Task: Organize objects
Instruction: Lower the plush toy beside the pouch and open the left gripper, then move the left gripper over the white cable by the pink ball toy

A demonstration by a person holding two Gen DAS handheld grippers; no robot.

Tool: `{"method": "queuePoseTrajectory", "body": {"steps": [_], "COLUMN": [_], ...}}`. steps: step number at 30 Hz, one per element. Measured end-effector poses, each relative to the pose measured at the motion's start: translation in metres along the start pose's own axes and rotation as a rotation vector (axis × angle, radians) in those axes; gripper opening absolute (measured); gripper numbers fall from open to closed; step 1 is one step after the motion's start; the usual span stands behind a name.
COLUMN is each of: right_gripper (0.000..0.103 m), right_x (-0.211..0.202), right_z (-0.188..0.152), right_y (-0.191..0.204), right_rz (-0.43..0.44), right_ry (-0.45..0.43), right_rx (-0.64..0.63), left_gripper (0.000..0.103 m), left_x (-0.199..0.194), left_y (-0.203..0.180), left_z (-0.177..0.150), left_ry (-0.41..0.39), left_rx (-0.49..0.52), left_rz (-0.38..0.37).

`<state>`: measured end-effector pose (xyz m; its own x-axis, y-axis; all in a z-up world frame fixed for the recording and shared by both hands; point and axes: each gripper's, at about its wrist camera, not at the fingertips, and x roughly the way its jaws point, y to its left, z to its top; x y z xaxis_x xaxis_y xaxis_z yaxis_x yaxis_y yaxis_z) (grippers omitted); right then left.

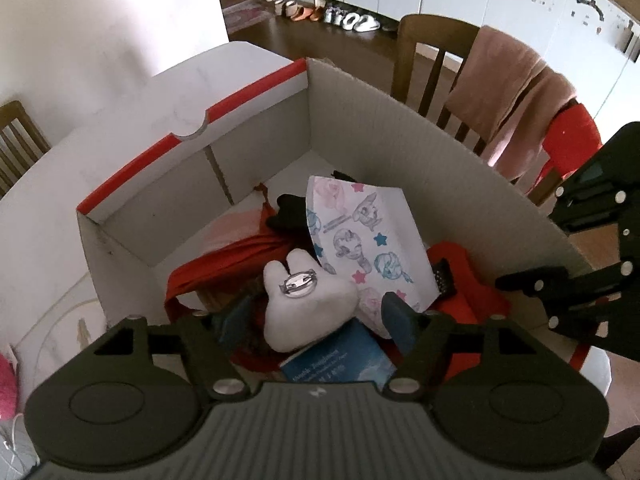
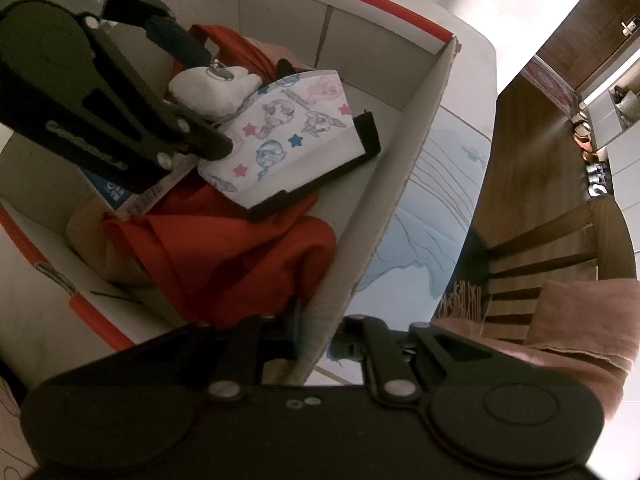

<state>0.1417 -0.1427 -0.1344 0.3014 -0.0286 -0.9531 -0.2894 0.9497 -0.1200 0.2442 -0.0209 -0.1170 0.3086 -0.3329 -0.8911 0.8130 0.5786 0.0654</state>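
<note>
On a white table (image 1: 48, 184) sits the box (image 1: 192, 136). The left gripper (image 1: 316, 316), jaws spread, straddles the plush toy (image 1: 308, 304) inside; the right gripper (image 2: 316, 344) pinches the box's wall. Tugging could tip it.

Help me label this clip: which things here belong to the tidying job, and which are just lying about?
Job:
cardboard box
white plush toy
cartoon-print pouch
red cloth
blue booklet
left gripper
right gripper

Lying about:
wooden chair
pink towel
shoes
</note>
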Motion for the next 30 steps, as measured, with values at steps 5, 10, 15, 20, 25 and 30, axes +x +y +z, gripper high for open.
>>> {"method": "queuePoseTrajectory", "body": {"steps": [5, 10, 15, 20, 25, 30], "right_gripper": [0.01, 0.01, 0.01, 0.01, 0.01, 0.01], "right_x": [0.0, 0.002, 0.003, 0.004, 0.008, 0.009], "right_z": [0.0, 0.001, 0.001, 0.001, 0.001, 0.001], "right_y": [0.0, 0.0, 0.0, -0.001, -0.003, -0.003], "right_rz": [0.0, -0.002, -0.002, 0.001, 0.006, 0.005], "right_ry": [0.002, 0.01, 0.016, 0.019, 0.028, 0.033], "right_rx": [0.002, 0.008, 0.008, 0.016, 0.031, 0.035], "left_gripper": [0.076, 0.076, 0.076, 0.076, 0.076, 0.076], "left_x": [-0.009, -0.021, -0.038, -0.057, -0.077, -0.096], "left_y": [0.002, 0.007, 0.014, 0.021, 0.034, 0.059], "left_z": [-0.004, -0.008, -0.014, -0.023, -0.037, -0.055], "left_ry": [-0.016, -0.034, -0.065, -0.1, -0.132, -0.17], "left_rx": [0.003, -0.018, -0.027, -0.039, -0.086, -0.167], "left_rz": [-0.002, -0.002, -0.008, 0.002, 0.014, 0.049]}}
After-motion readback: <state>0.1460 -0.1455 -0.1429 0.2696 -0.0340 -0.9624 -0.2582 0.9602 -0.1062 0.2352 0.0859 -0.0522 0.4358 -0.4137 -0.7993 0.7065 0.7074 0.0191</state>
